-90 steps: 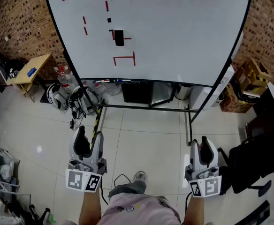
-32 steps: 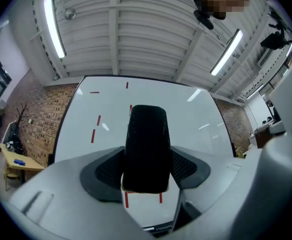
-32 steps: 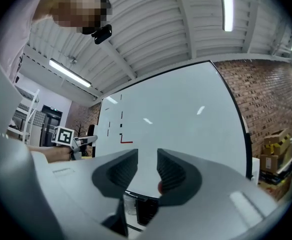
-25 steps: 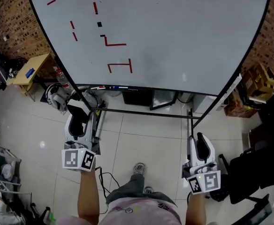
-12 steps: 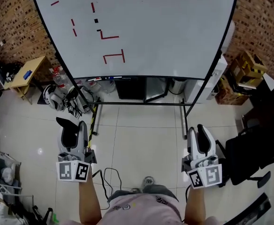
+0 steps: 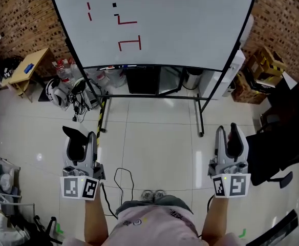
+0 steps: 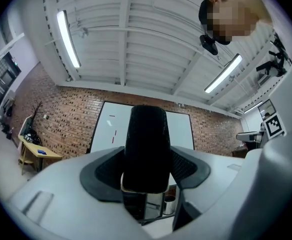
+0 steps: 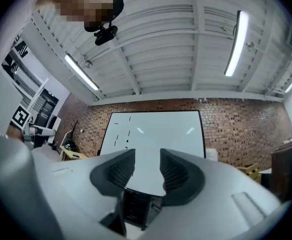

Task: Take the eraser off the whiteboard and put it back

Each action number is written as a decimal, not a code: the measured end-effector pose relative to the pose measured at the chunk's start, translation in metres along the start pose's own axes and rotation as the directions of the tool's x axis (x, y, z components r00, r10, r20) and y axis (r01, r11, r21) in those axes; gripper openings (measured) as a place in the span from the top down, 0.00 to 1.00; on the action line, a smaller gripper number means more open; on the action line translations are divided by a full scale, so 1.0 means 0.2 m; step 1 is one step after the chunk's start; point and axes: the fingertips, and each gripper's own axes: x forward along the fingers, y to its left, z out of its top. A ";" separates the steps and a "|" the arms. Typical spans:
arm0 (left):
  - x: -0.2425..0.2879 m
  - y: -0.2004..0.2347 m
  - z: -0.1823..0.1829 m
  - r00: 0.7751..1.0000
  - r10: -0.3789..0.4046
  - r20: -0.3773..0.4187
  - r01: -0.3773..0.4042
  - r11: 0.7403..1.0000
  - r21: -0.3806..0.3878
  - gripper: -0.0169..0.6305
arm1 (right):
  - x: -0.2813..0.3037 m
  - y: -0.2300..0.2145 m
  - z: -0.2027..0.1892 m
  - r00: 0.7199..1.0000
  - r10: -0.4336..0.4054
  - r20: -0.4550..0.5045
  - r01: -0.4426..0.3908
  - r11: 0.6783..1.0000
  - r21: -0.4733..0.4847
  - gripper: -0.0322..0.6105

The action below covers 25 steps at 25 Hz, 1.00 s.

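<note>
The whiteboard (image 6: 190,19) with red marks stands ahead on its frame; it also shows far off as the whiteboard (image 7: 178,129) in the left gripper view and the whiteboard (image 8: 156,134) in the right gripper view. The black eraser (image 6: 73,137) is off the board, held upright over the floor tiles. My left gripper (image 6: 81,138) is shut on it. In the left gripper view the eraser (image 7: 146,144) fills the gap of the left gripper (image 7: 146,173). My right gripper (image 6: 227,137) hangs at the right, well short of the board. The right gripper (image 8: 147,171) is open with nothing between its pads.
A small wooden table (image 6: 29,68) stands at the left by the brick wall. Helmets and cables (image 6: 70,96) lie at the board's foot. Cardboard boxes (image 6: 264,65) and a black chair (image 6: 287,137) are at the right. A cable (image 6: 121,181) runs near my feet (image 6: 152,195).
The eraser, on the board in the oldest frame, is now in my left gripper. Over the last second both grippers drew back from the whiteboard, which has slid up in the view.
</note>
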 end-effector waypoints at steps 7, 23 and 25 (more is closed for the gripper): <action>-0.10 -0.25 0.00 0.999 -0.054 0.007 0.054 0.998 -0.043 0.56 | 0.00 0.12 0.10 0.998 0.034 0.060 -0.037 0.998 0.047 0.72; -0.12 -0.46 -0.04 0.995 -0.101 -0.017 0.100 0.993 -0.060 0.56 | -0.08 0.09 0.04 0.998 0.063 0.029 -0.064 0.997 0.033 0.72; -0.10 -0.47 -0.05 0.995 -0.101 -0.018 0.100 0.993 -0.058 0.56 | -0.07 0.09 0.03 0.997 0.066 0.029 -0.067 0.997 0.036 0.72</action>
